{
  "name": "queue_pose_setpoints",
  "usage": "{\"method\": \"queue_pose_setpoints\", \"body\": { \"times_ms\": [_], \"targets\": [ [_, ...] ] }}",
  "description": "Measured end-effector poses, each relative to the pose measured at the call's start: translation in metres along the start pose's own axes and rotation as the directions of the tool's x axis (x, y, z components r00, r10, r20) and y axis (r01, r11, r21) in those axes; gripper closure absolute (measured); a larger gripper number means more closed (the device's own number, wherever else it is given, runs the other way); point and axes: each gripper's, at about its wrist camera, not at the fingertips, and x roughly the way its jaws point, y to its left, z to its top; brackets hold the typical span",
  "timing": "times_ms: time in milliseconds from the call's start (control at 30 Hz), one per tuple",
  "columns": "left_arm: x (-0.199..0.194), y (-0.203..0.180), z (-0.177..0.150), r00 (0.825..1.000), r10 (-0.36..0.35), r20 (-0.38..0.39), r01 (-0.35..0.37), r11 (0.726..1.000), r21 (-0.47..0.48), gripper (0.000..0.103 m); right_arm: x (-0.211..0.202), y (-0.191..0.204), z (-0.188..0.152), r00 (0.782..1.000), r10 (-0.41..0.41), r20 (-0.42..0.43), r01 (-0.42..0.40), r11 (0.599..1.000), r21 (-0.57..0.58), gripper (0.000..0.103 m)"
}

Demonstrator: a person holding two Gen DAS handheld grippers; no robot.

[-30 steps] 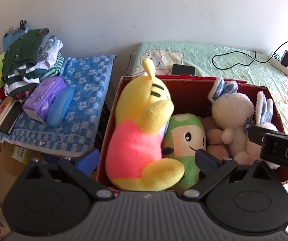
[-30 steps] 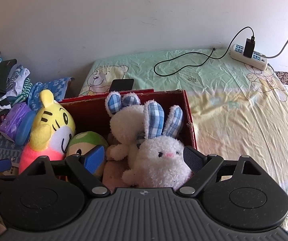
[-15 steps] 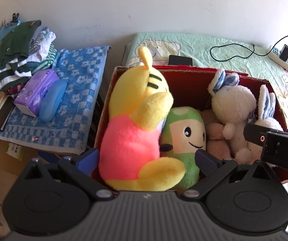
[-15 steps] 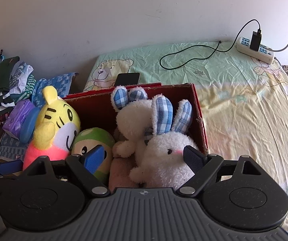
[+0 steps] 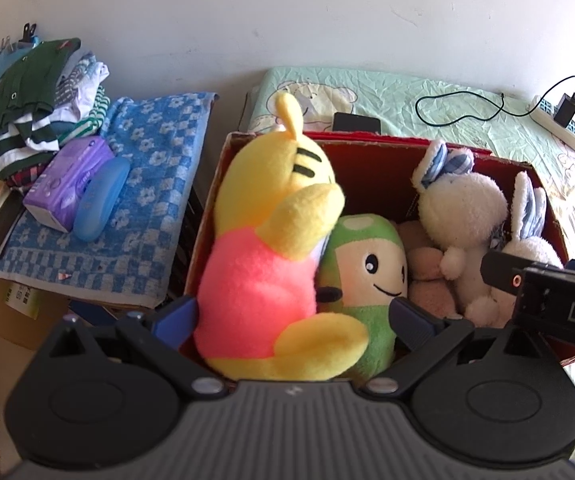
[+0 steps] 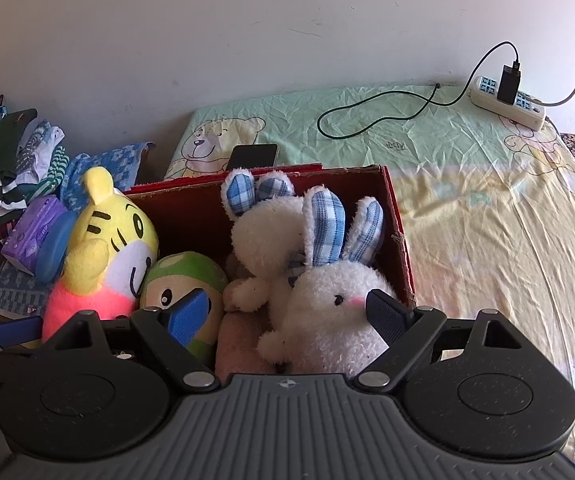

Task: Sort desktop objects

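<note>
Above the red box (image 5: 535, 184), the left gripper (image 5: 291, 314) and right gripper (image 6: 287, 312) both hang spread wide, holding nothing.

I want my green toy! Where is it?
The green plush sits in the red box, squeezed between the yellow tiger on its left and the white bunnies on its right, in both views.

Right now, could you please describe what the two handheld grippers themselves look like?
Both match: the left gripper and right gripper have ribbed grey bodies, two round black discs, black linkage arms with silver pivots, and blue finger pads. The left view shows white letters "DA" on the right gripper's side. No cables or sleeves show.
</note>
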Motion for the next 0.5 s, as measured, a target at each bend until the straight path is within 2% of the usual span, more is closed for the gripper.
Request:
{"method": "queue_pose_setpoints", "body": {
  "times_ms": [500],
  "targets": [
    [-0.0001,-0.0027,-0.0019,1.0,0.003,0.005,-0.003,1.0,0.005,0.002,-0.0003,-0.0001,-0.0015,1.0,-0.004,0.003,0.004,1.0,-0.006,0.015]
  ]
}}
